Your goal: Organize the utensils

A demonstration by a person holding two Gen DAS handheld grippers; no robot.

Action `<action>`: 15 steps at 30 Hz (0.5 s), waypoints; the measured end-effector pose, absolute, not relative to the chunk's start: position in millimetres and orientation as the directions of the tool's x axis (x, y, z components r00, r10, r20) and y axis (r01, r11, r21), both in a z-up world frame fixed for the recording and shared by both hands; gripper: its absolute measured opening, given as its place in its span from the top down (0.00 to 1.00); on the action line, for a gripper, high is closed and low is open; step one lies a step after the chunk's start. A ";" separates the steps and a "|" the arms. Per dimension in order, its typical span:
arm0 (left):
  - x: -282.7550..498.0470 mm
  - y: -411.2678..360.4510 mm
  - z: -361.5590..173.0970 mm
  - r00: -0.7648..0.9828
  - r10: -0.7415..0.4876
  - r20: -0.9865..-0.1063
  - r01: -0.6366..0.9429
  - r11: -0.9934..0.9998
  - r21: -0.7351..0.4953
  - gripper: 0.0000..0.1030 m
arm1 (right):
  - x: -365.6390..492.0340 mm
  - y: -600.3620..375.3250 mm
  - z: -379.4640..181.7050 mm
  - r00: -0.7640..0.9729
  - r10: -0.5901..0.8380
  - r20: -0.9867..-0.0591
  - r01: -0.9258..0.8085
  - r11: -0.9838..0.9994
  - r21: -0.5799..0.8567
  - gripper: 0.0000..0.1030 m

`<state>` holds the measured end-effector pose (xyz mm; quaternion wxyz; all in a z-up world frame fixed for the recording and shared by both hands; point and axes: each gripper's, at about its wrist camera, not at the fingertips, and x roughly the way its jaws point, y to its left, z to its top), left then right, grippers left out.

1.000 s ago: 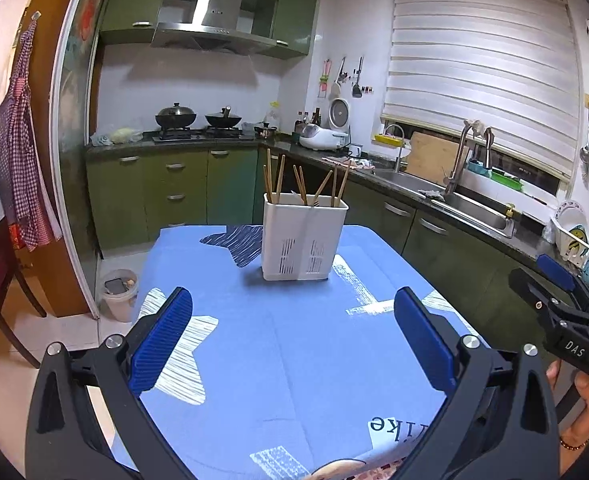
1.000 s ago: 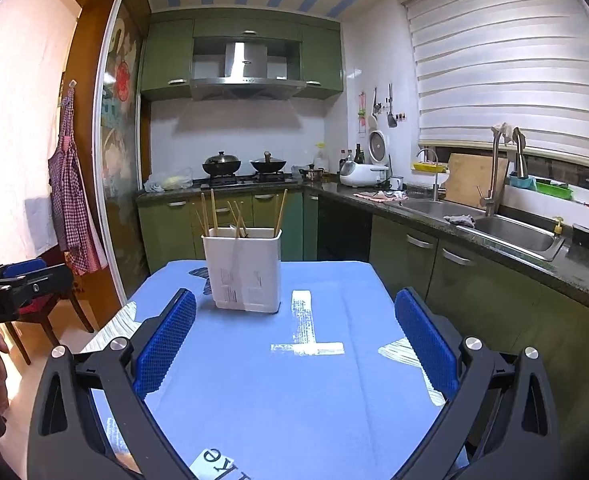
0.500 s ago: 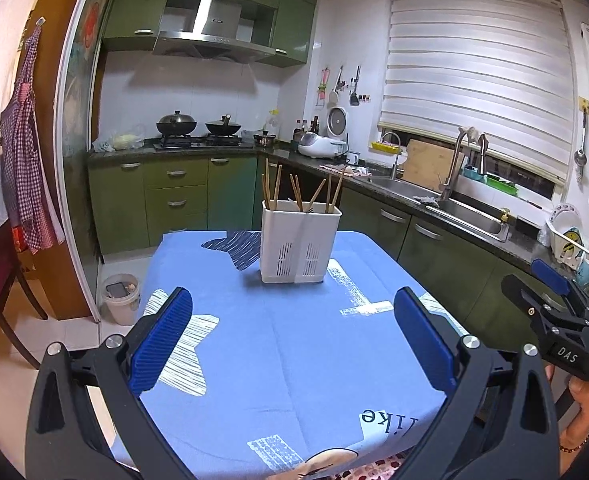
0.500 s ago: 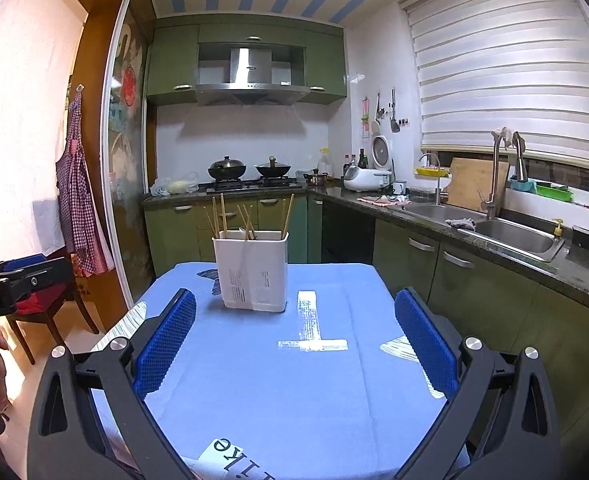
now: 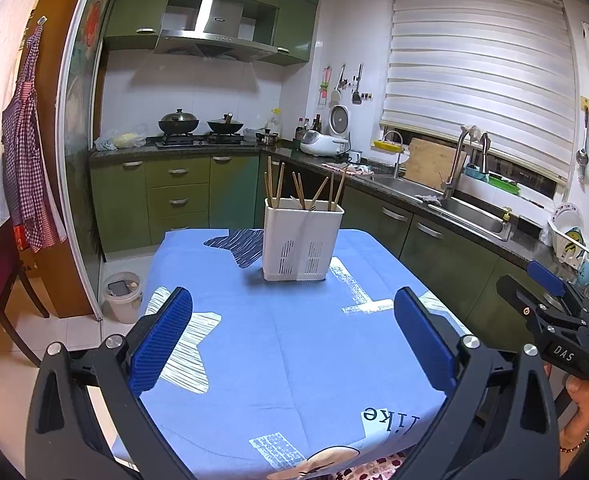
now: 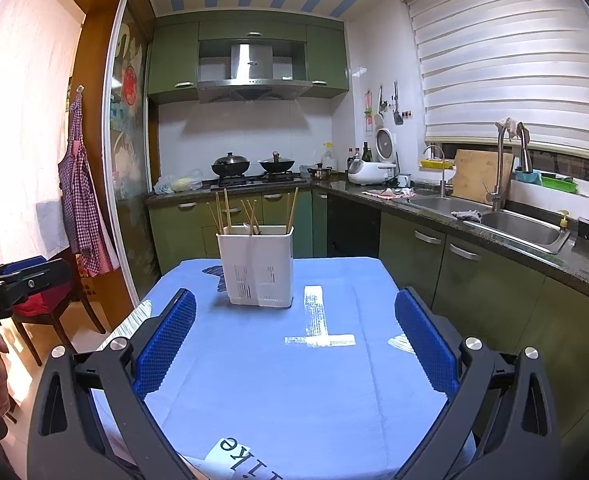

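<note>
A white slotted utensil holder (image 5: pixel 302 242) (image 6: pixel 256 266) stands upright on the far half of the table with its blue cloth (image 5: pixel 294 344) (image 6: pixel 294 360). Several wooden chopsticks (image 5: pixel 298 192) (image 6: pixel 250 212) stick up out of it. My left gripper (image 5: pixel 292 336) hovers over the near edge, open, with nothing between its blue pads. My right gripper (image 6: pixel 294 340) is likewise open and empty above the near part of the table. Each gripper shows at the edge of the other's view, the right gripper (image 5: pixel 550 312) and the left gripper (image 6: pixel 14 284), each held by a hand.
Green cabinets and a dark counter (image 6: pixel 494 240) with a steel sink (image 6: pixel 514 228) run along the right. A stove with two pots (image 5: pixel 198 126) is at the back. A small bin (image 5: pixel 122 296) and a wooden chair (image 6: pixel 50 312) stand on the floor at the left.
Both grippers have pulled back and tilted upward, so the holder sits farther away and lower in both views. Both stay open and empty.
</note>
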<state>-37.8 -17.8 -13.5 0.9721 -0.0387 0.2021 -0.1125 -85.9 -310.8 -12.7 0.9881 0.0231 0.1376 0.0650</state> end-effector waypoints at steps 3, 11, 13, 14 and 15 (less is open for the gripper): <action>-38.2 -17.9 -14.2 0.893 -0.236 -0.383 0.207 0.971 -0.118 0.07 | -84.1 -313.6 -13.4 0.953 0.138 -0.271 -0.124 0.990 0.067 0.05; -37.6 -18.1 -14.4 0.892 -0.236 -0.385 0.205 0.971 -0.119 0.07 | -81.5 -314.6 -15.4 0.952 0.140 -0.271 -0.125 0.990 0.070 0.05; -37.8 -17.5 -14.7 0.892 -0.233 -0.387 0.202 0.972 -0.121 0.07 | -81.4 -314.4 -15.5 0.952 0.141 -0.271 -0.127 0.989 0.071 0.05; -38.0 -17.3 -14.9 0.892 -0.231 -0.388 0.199 0.972 -0.121 0.07 | -81.0 -314.0 -16.6 0.952 0.143 -0.271 -0.128 0.989 0.071 0.05; -38.4 -17.1 -14.9 0.893 -0.229 -0.388 0.197 0.973 -0.120 0.07 | -80.5 -313.6 -16.6 0.951 0.144 -0.272 -0.130 0.989 0.071 0.05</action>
